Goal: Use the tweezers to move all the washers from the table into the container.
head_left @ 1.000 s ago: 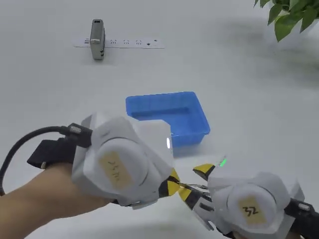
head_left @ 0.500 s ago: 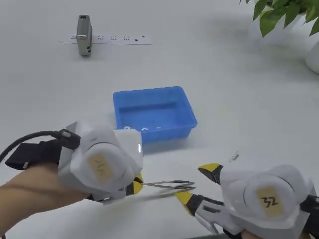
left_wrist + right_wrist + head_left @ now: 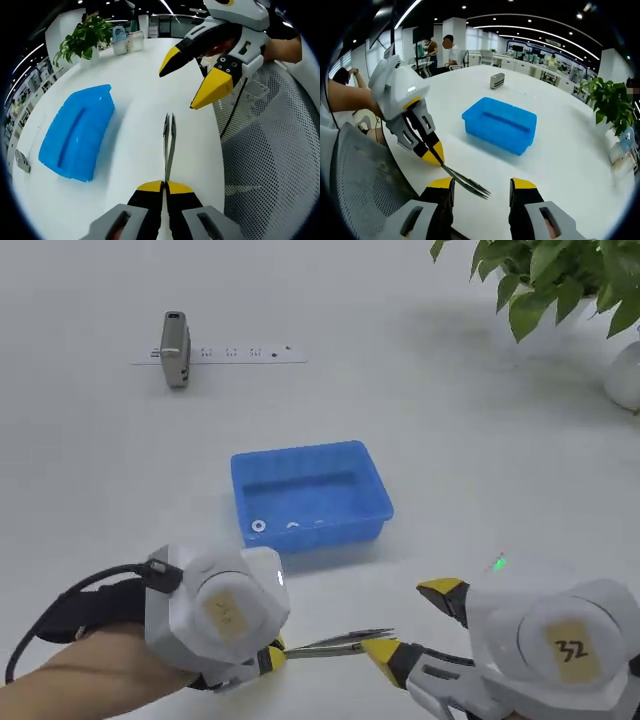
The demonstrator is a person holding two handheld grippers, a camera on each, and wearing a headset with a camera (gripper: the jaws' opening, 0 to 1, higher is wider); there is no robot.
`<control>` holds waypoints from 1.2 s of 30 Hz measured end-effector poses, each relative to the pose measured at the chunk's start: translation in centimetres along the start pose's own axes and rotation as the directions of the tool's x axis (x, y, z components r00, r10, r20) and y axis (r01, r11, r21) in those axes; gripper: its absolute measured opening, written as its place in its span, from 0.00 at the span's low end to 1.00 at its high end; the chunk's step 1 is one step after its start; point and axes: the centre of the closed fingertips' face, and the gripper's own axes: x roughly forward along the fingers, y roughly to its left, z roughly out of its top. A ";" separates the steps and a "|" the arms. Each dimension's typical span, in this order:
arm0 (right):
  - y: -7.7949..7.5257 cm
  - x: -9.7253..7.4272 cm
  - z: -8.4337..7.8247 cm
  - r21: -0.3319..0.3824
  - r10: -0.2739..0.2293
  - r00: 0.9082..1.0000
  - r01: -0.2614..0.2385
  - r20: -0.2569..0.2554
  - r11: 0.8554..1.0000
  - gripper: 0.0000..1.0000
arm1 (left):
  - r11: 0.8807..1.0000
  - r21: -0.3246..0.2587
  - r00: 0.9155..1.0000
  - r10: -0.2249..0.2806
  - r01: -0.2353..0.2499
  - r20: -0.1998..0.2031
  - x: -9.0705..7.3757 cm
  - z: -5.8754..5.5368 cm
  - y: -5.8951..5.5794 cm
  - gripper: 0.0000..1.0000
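Note:
My left gripper (image 3: pixel 272 655) sits at the lower left of the head view, shut on the handle end of the metal tweezers (image 3: pixel 335 643). In the left gripper view the tweezers (image 3: pixel 170 145) stick straight out from the shut jaws of the left gripper (image 3: pixel 162 186). My right gripper (image 3: pixel 410 618) is open at the lower right, and the tweezers' tips (image 3: pixel 470 185) lie between its yellow fingers in the right gripper view (image 3: pixel 482 184). The blue container (image 3: pixel 370 480) stands beyond both, with small washers (image 3: pixel 259 527) along its near wall inside.
A white power strip (image 3: pixel 240 355) with a grey adapter (image 3: pixel 175 335) lies at the far left of the white table. A potted plant (image 3: pixel 560 275) stands at the far right. A mesh chair back (image 3: pixel 270 150) is close behind the grippers.
The two grippers have drawn apart, the left one toward the lower left. The tweezers, hidden between them a second ago, now show full length, pointing at the right gripper's open jaws.

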 end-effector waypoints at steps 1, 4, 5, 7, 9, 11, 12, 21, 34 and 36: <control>-0.2 0.0 0.0 0.002 -0.003 1.000 0.003 -0.003 1.000 0.41 | 1.000 -0.006 1.000 0.001 -0.001 0.002 0.0 0.0 -0.1 0.00; -0.4 -0.1 0.1 0.001 -0.011 1.000 0.011 -0.004 1.000 0.42 | 0.994 -0.105 1.000 -0.016 0.018 0.015 -0.1 0.2 -1.0 0.13; -0.5 -0.2 0.3 0.002 -0.013 1.000 0.013 -0.003 1.000 0.43 | 0.990 -0.141 0.999 -0.028 0.031 0.024 -0.1 0.3 -1.3 0.19; -0.8 -0.5 0.7 0.006 -0.021 1.000 0.021 0.006 1.000 0.44 | 0.986 -0.167 0.999 -0.005 0.011 0.032 -0.5 0.3 -1.0 0.29; -1.3 -0.8 1.1 0.029 -0.031 0.999 0.030 0.019 0.999 0.46 | 0.974 -0.223 0.996 0.047 -0.029 0.073 -1.4 0.6 -0.4 0.30; -1.8 -1.0 1.5 0.075 -0.036 0.999 0.033 0.036 0.997 0.49 | 0.951 -0.305 0.991 0.088 -0.053 0.102 -2.5 0.7 0.2 0.36; -2.2 -1.2 1.8 0.099 -0.042 0.998 0.037 0.049 0.994 0.50 | 0.941 -0.332 0.985 0.120 -0.074 0.122 -3.2 0.8 0.7 0.40; -5.1 -2.2 4.8 0.183 -0.085 0.989 0.062 0.120 0.981 0.66 | 0.830 -0.496 0.895 0.397 -0.256 0.202 -10.4 1.6 5.0 0.75; -6.3 -2.6 7.0 0.248 -0.136 0.975 0.090 0.178 0.964 0.86 | 0.688 -0.604 0.770 0.611 -0.402 0.184 -17.0 1.4 8.9 0.96; -6.1 -2.8 6.9 0.268 -0.140 0.973 0.087 0.186 0.960 0.87 | 0.657 -0.624 0.748 0.642 -0.423 0.168 -17.6 1.0 9.2 0.98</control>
